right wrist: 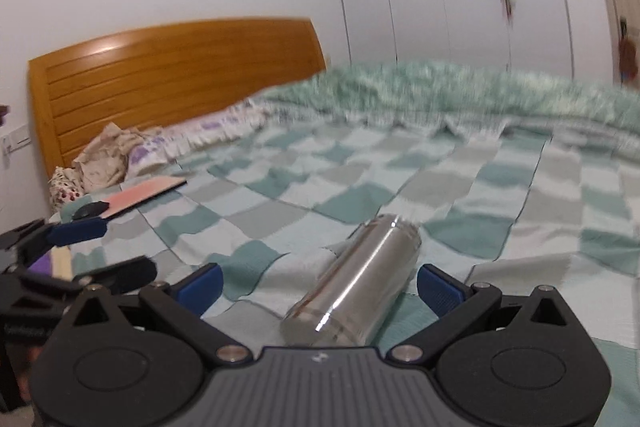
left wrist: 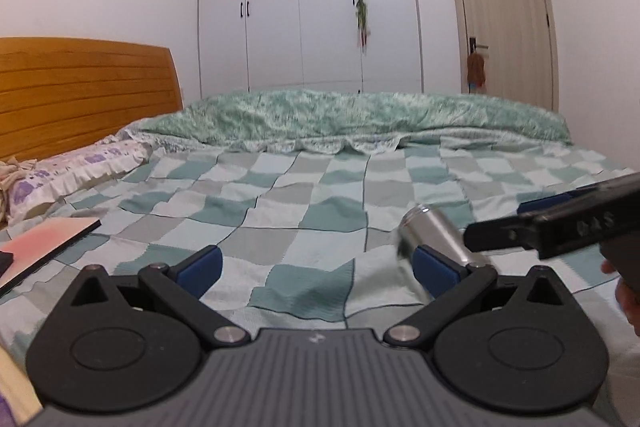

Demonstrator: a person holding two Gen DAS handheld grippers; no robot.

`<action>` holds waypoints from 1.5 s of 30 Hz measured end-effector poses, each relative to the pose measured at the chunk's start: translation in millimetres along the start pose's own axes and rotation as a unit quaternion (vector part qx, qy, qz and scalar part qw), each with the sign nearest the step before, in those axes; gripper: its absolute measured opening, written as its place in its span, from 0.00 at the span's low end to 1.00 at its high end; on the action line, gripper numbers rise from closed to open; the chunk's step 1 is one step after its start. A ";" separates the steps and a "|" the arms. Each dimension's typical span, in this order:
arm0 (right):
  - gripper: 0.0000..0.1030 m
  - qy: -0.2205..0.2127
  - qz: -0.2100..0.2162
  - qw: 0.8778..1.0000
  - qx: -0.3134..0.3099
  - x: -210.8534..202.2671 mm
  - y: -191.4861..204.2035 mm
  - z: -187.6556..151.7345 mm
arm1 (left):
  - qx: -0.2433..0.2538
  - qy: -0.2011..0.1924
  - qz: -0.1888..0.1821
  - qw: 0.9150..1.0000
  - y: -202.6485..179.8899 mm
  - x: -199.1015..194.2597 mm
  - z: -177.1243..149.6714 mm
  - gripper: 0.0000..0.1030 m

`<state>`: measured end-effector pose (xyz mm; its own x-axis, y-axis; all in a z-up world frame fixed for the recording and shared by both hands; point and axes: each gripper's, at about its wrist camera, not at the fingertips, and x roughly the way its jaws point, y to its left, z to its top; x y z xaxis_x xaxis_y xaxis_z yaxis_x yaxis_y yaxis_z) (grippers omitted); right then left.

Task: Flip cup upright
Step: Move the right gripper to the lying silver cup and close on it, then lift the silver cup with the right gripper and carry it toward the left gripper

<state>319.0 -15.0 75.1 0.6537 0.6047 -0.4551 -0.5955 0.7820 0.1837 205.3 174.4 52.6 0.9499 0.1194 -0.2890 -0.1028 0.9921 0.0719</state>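
The cup (right wrist: 354, 283) is a shiny steel cylinder, and it lies on its side on the bed (right wrist: 460, 195), on the checked green and white cover. In the right wrist view it is in the lower middle of the frame. Its long axis runs from the lower left to the upper right, away from the camera. The near end is close to the body of the right gripper (right wrist: 318, 281); the far end points toward the upper right, in the direction of the rumpled green quilt (right wrist: 460, 87). I cannot tell which end is the mouth, because the picture is blurred.

The jaws of the right gripper stand wide open. The cup lies between the two blue pads (right wrist: 438, 287), nearer to the right one, and no pad touches it.

In the left wrist view the cup (left wrist: 436, 239) is at the lower right of the frame, partly behind the right blue pad of the left gripper (left wrist: 318, 269). Here it lies slanted from the upper left to the lower right. The jaws of the left gripper are also wide open and hold nothing. The right gripper (left wrist: 560, 227) comes in from the right edge, just beside the cup.

A pink board (left wrist: 44, 247) lies at the left edge of the bed, and a wooden headboard (left wrist: 80, 91) stands at the upper left.
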 end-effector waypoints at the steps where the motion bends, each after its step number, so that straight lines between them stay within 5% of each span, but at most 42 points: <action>1: 1.00 0.009 0.003 1.000 0.003 12.4 -5.2 3.1 | 0.002 0.004 0.000 1.000 0.7 7.8 -0.4 1.00; 6: 1.00 0.036 0.025 0.999 -0.019 50.6 -35.9 20.4 | 0.012 0.032 -0.001 0.999 1.3 44.3 -1.5 1.00; 12: 1.00 0.120 0.072 0.989 -0.036 91.3 -68.0 47.3 | 0.022 0.060 0.011 0.998 2.7 74.4 2.4 1.00; 18: 1.00 0.180 0.092 0.979 0.027 114.1 -78.3 35.1 | 0.022 0.076 0.004 0.997 2.5 81.5 4.2 1.00; 25: 0.87 0.242 0.098 0.961 0.086 132.9 -67.2 24.1 | 0.021 0.099 -0.020 0.995 1.8 81.4 0.9 1.00; 32: 0.64 0.237 0.093 0.959 0.126 121.9 -60.6 22.2 | 0.015 0.131 -0.037 0.991 6.1 84.4 -6.8 1.00; 45: 0.62 0.180 0.117 0.965 0.153 41.7 -35.5 33.7 | 0.001 0.113 -0.041 0.993 5.3 33.0 9.9 1.00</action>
<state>383.1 -12.4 79.0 0.2809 0.7210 -0.6334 -0.5050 0.6723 0.5413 239.1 183.2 52.9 0.8648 0.0435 -0.5002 -0.0261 0.9988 0.0416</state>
